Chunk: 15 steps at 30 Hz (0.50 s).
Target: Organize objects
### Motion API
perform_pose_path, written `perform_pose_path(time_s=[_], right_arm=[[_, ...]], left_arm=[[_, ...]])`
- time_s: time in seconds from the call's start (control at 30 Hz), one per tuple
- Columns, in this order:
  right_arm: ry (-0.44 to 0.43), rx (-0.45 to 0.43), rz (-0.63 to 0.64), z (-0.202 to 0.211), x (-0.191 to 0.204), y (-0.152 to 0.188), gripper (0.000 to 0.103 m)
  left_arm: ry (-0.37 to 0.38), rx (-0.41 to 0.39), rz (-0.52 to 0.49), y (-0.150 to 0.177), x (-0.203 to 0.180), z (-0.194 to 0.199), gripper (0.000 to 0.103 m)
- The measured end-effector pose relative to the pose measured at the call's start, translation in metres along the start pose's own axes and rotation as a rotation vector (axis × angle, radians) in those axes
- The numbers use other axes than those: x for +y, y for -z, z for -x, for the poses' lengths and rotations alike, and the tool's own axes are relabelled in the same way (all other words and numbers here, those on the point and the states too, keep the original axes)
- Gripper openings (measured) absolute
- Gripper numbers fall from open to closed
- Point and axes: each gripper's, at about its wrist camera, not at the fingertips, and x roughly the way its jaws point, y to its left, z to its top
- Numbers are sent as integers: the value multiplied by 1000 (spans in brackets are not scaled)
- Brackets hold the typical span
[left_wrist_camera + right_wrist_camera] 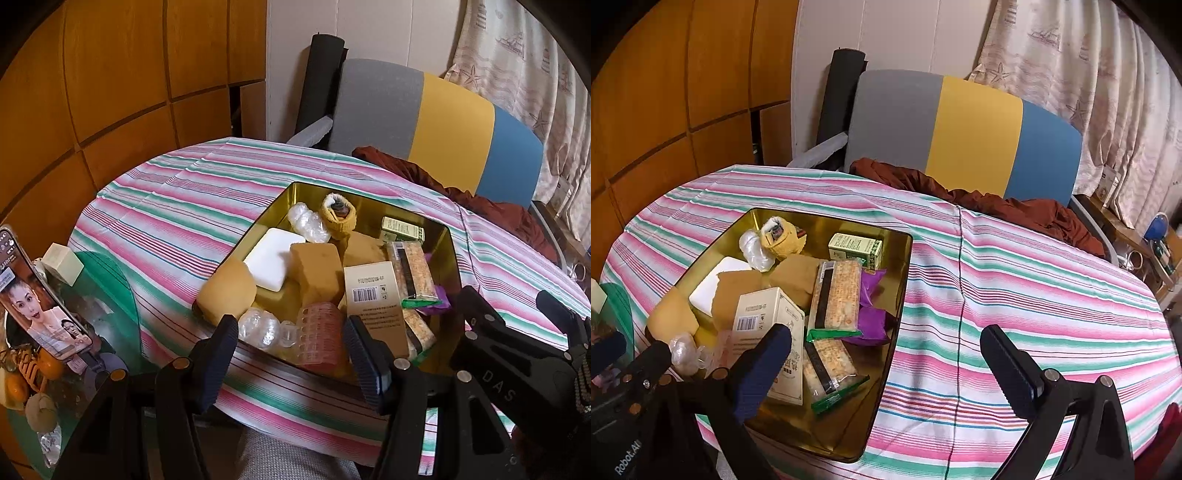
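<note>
An open gold tin [453,254] sits on the striped tablecloth [177,206]. It holds yellow sponges [317,273], a white block [267,262], a beige barcode box [373,295], cracker packs [413,269], a pink hair roller [319,336], clear plastic pieces [258,326] and a rolled yellow sock [340,216]. My left gripper [291,345] hovers open over the tin's near edge, nothing between its pads. In the right wrist view the same tin [905,273], box [764,317], crackers [838,295] and purple wrapper [873,319] appear. My right gripper [886,356] stands wide open, straddling the tin's right rim, holding nothing.
A phone on a stand [40,291] and oranges [16,387] stand at the left on a glass shelf. A grey, yellow and blue chair back [454,122] with a rust-brown cloth [997,205] is behind the table. Bare striped cloth [1034,295] lies right of the tin.
</note>
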Motion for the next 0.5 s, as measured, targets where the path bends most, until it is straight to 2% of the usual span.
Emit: perform_pose_path(time_s=[0.3,0.4,0.5], right_arm=[[0,-2,2,0,1,0,103],[0,-2,1,0,1,0,103],[1,-4,4,0,1,1,103]], left_arm=[[-6,5,20,-1,6,-2,60],[-41,-19,20,1,6,0,59],[-42,-23,16,0,6,0,59]])
